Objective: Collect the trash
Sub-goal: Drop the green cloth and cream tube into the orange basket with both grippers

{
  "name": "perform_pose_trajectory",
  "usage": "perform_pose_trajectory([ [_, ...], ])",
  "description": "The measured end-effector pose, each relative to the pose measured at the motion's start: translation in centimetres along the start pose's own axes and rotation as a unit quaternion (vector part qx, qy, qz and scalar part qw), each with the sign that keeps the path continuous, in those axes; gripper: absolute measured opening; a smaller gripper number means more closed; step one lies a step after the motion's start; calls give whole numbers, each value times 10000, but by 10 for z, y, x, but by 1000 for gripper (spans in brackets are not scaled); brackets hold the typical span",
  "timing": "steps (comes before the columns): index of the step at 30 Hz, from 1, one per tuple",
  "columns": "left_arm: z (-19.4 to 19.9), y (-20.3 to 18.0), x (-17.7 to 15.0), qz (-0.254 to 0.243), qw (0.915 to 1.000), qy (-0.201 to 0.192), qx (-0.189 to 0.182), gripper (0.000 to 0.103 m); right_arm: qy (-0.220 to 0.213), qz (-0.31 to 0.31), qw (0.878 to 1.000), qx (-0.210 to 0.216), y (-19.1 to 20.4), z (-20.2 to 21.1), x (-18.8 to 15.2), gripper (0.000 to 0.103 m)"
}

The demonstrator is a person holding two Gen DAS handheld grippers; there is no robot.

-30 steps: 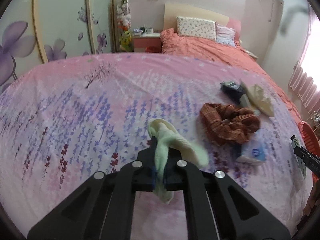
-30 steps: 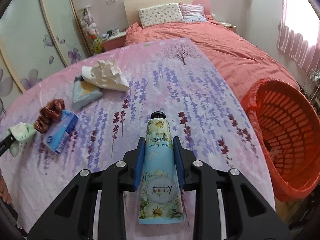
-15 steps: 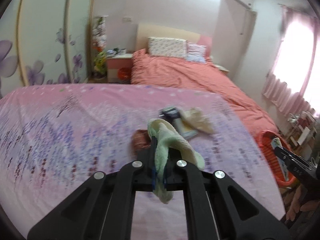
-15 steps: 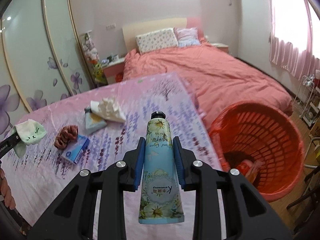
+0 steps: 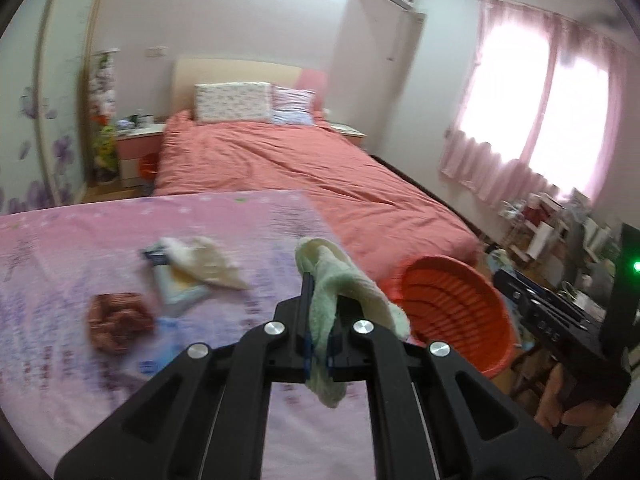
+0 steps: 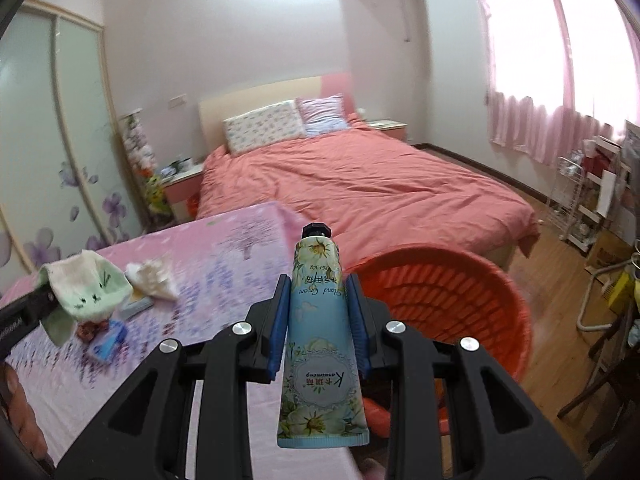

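The right claw (image 6: 318, 316) clamps a hand-cream tube (image 6: 318, 344) cap-forward, raised beside the orange basket (image 6: 452, 300) for dropping in. The left claw (image 5: 318, 332) pinches a green cloth (image 5: 340, 292), nearer the worktop (image 5: 60, 248); blurred litter probably remains there.

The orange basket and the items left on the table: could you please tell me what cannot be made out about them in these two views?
- Orange basket contents: right wrist view, mostly hidden by the hand cream tube and right hand-held gripper.
- Basket's near side: left wrist view, covered by the green cloth.
- Brown scrunchie and packets: both views, motion-blurred; print unreadable.
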State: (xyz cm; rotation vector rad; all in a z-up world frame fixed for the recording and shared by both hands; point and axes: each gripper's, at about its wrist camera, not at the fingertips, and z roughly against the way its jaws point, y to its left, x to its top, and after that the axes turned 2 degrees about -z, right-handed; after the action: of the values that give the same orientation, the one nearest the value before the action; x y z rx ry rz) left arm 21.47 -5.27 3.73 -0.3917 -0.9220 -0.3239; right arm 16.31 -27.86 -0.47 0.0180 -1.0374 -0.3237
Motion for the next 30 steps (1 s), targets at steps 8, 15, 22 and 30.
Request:
perform_pose_trajectory([
  [8,-58,-74,2,-372,9967,249,-676,6,-18,-573,9981,-218,-57,-14,6,29],
  [15,-104,-117,2,-580,9919,503,-1008,7,16,-992,9947,-280,-95,-30,10,29],
  [22,-156,-145,-10,-760,9880,940,-963,44,277,-1396,9896,-189,-120,-58,3,30],
  [30,-161,-117,-28,-702,9897,1101,-586,52,550,-1322,9892,-305,-119,-66,-15,48],
])
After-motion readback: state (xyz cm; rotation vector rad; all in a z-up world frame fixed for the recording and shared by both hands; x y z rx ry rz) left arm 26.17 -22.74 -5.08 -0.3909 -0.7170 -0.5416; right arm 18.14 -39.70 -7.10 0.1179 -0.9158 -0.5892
